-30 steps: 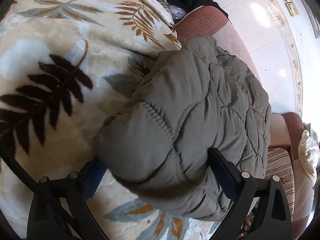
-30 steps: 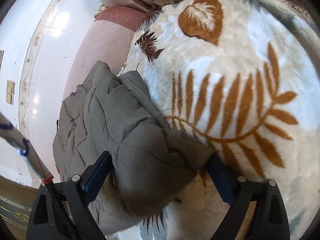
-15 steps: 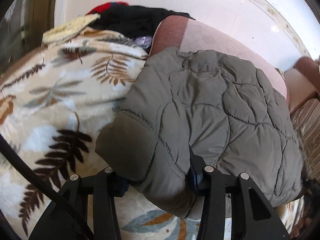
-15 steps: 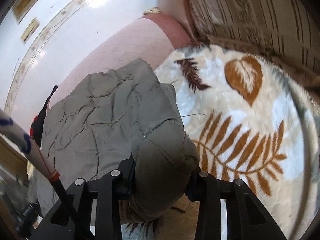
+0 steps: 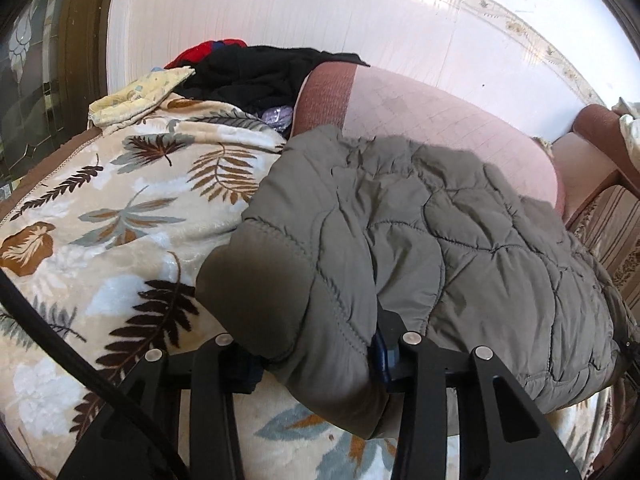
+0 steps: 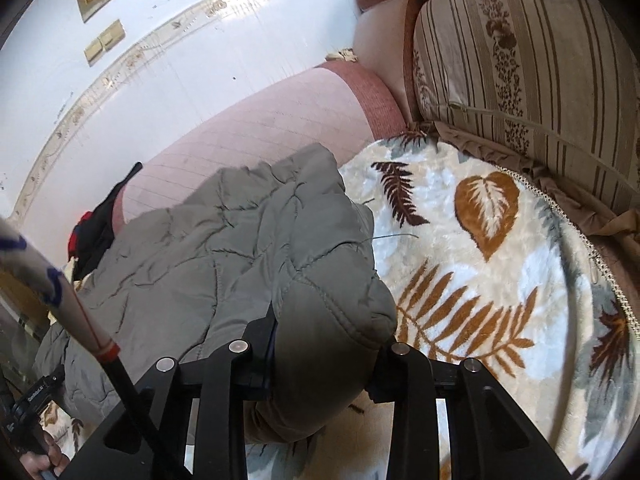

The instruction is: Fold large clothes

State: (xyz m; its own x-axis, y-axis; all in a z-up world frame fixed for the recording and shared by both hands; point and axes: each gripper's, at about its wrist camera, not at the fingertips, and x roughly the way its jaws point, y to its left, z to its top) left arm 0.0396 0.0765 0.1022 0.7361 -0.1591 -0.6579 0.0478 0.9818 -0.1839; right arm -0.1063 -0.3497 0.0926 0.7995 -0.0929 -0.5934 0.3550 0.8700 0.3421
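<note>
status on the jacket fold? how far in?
Early. Done: both grippers have hold of the grey quilted jacket, left gripper and right gripper each closing on a near corner. In hand: those corners are off the leaf-print blanket. Left: no finished fold shows; jacket still sprawls toward the sofa back.

Light: bright daylight over both views.
Glare: the white wall (image 5: 280,12) is washed out; the sofa back (image 6: 256,120) is bleached pale pink.
Shadow: the quilted jacket (image 5: 460,248) darkens at its near fold.
Distortion: strong fisheye bending, black vignette in every corner.
Focus: sharp mid-frame, soft at the rims.
</note>
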